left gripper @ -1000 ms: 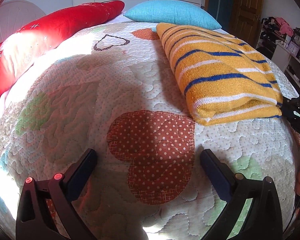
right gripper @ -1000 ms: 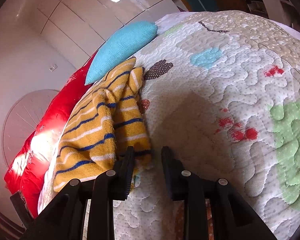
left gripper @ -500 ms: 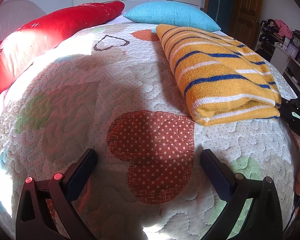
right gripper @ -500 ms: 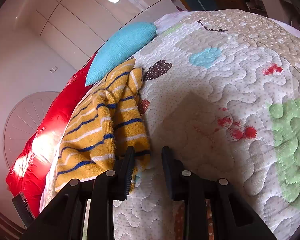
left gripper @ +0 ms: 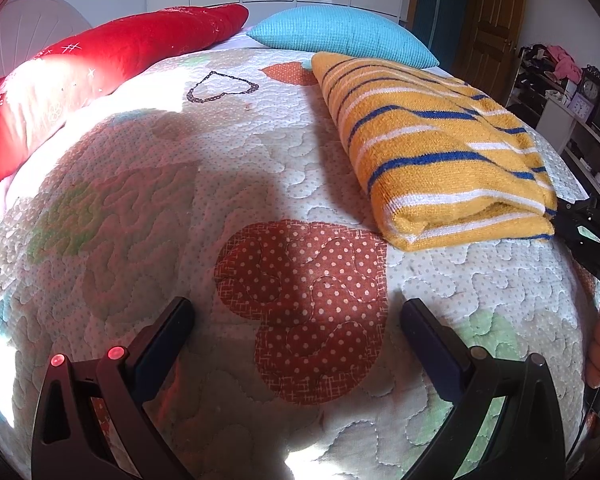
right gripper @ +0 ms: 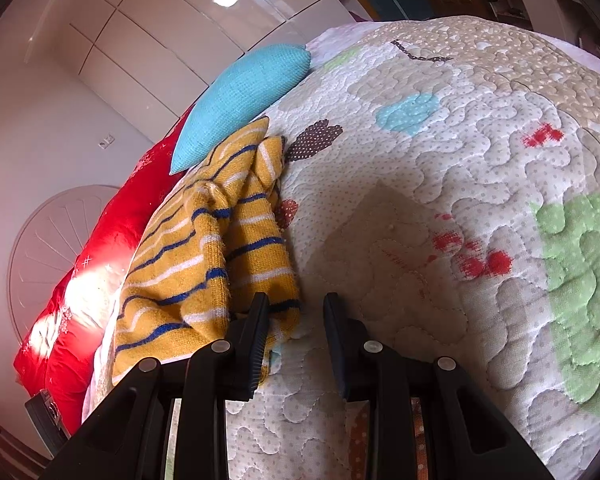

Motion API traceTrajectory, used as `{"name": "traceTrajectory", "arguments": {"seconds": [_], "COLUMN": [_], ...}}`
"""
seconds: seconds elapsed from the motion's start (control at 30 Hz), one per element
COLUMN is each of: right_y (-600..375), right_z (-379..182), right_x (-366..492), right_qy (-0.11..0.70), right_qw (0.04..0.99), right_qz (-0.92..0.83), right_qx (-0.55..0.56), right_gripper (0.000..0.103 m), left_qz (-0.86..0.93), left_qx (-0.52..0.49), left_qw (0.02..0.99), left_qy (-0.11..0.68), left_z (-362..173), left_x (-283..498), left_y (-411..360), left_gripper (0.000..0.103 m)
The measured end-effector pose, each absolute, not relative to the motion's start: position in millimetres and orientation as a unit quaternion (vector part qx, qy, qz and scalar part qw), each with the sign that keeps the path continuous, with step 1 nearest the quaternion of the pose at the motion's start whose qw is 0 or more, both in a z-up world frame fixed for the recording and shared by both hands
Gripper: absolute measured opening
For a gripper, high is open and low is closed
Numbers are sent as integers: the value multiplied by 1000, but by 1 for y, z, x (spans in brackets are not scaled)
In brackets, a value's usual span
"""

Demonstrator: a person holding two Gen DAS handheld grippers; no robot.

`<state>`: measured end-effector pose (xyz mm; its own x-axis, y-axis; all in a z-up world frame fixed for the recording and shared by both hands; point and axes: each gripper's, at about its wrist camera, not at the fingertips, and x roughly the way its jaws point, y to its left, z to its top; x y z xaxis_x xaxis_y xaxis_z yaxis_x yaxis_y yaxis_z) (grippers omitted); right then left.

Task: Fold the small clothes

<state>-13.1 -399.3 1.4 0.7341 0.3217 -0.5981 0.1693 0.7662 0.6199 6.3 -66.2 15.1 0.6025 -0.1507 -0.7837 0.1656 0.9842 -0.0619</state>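
Fingers: my left gripper [left gripper: 296, 320] gapes empty; my right gripper [right gripper: 296, 320] stands parted beside the folded yellow blue-striped knit garment [right gripper: 204, 248], gripping nothing. I should square its edges gently.

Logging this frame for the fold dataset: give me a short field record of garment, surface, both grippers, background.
garment: yellow striped cloth, folded in layers, lying on the quilt
surface: quilted bedspread with heart patches
left gripper: open, over a red dotted heart, nothing between its fingers
right gripper: partly open at the cloth's near corner, no clear grip
background: blue pillow, red pillow
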Motion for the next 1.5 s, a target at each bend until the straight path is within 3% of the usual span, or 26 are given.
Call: {"name": "traceTrajectory", "arguments": {"seconds": [0.27, 0.4, 0.6, 0.87, 0.9, 0.93, 0.97, 1.03, 1.13, 1.2, 1.23, 1.27, 1.33, 1.5], "right_y": [-406, -404, -399, -371, -372, -375, -376, -376, -377, -381, -382, -382, -380, -386], "right_z": [5, 35, 66, 27, 22, 18, 16, 24, 46, 55, 55, 52, 43, 71], "right_x": [-17, -18, 41, 147, 153, 157, 159, 158, 140, 121, 115, 110, 103, 61], "right_qy": [397, 394, 382, 450, 451, 450, 449, 444, 412, 387, 385, 392, 424, 382], "right_qw": [845, 869, 875, 848, 841, 833, 821, 816, 826, 834, 837, 844, 856, 887], "right_qz": [61, 47, 74, 82, 89, 97, 112, 122, 153, 163, 156, 137, 80, 40], "right_qx": [352, 297, 288, 268, 286, 308, 334, 350, 352, 358, 355, 340, 285, 257], "right_gripper": [30, 65, 77, 80, 77, 60, 52, 40, 39, 40, 45, 49, 53, 56], "left_qz": [-155, -156, -199, -295, -291, -283, -282, -301, -311, -318, -314, -302, -258, -246], "left_qx": [-60, -69, -100, -130, -124, -119, -118, -128, -118, -117, -114, -111, -85, -112], "left_qw": [872, 884, 870, 786, 778, 779, 784, 776, 786, 785, 785, 788, 802, 797], "left_qy": [460, 436, 441, 528, 542, 547, 541, 539, 520, 519, 521, 525, 532, 540], "left_z": [27, 59, 86, 35, 25, 20, 22, 34, 63, 74, 76, 74, 63, 48], "left_x": [4, 9, 83, 178, 183, 185, 185, 182, 171, 162, 159, 156, 151, 123], "left_y": [-41, -22, -31, -96, -106, -113, -118, -124, -123, -122, -123, -123, -122, -94], "left_gripper": [103, 103, 103, 103, 103, 103, 97, 63, 43, 43, 49, 62, 74, 76]}}
